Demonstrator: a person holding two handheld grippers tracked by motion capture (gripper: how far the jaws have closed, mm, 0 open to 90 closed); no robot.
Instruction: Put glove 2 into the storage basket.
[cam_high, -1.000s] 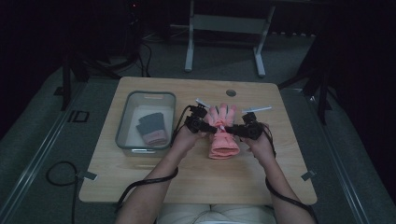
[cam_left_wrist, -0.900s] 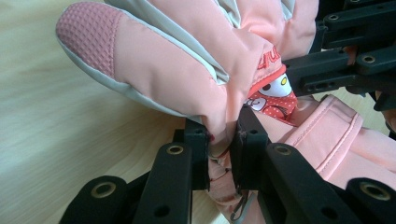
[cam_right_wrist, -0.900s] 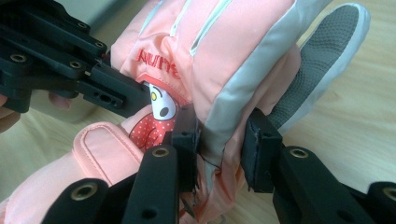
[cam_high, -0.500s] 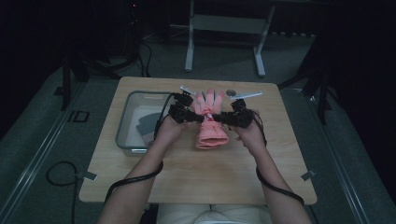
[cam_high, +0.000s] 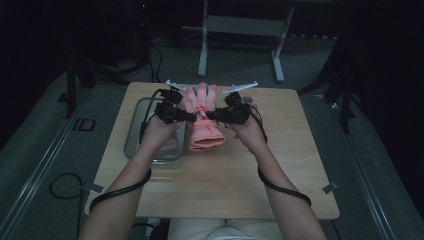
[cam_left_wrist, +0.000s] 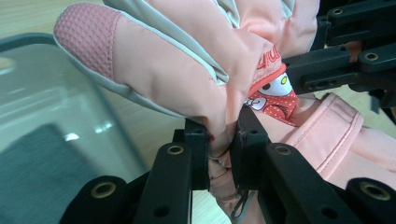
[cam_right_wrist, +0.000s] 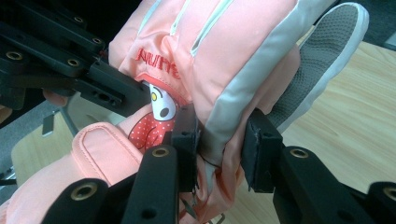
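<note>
Gripping the pink glove (cam_high: 202, 120) from both sides, the two grippers hold it above the bench (cam_high: 280, 170), just beside the clear bin (cam_high: 131, 135). The left gripper (cam_high: 190, 118) sits between the bin and the glove, and its fingers (cam_left_wrist: 198, 149) are closed on a fold of pink fabric at the glove's edge, as the left gripper view shows, near the cartoon patch (cam_left_wrist: 275, 93) with its red dotted bow. The right gripper (cam_high: 210, 116) comes at the glove from the side away from the bin; in the right gripper view its fingers (cam_right_wrist: 259, 144) pinch the grey side seam of the glove, with fabric bunched between them.

Glove fingers point away from the person, toward the far edge of the bench, while the cuff (cam_high: 206, 142) hangs toward the person. Red lettering (cam_right_wrist: 156, 65) sits on the back of the glove above the patch. A grey textured glove tip (cam_right_wrist: 327, 42) sticks out on the side away from the bin.

Inside the bin lies something dark (cam_left_wrist: 42, 172), blurred in the left gripper view, and a pale pink piece (cam_high: 170, 147) shows at its near end in the high view. The person's left forearm (cam_high: 135, 175) crosses the near corner of the bin.
</note>
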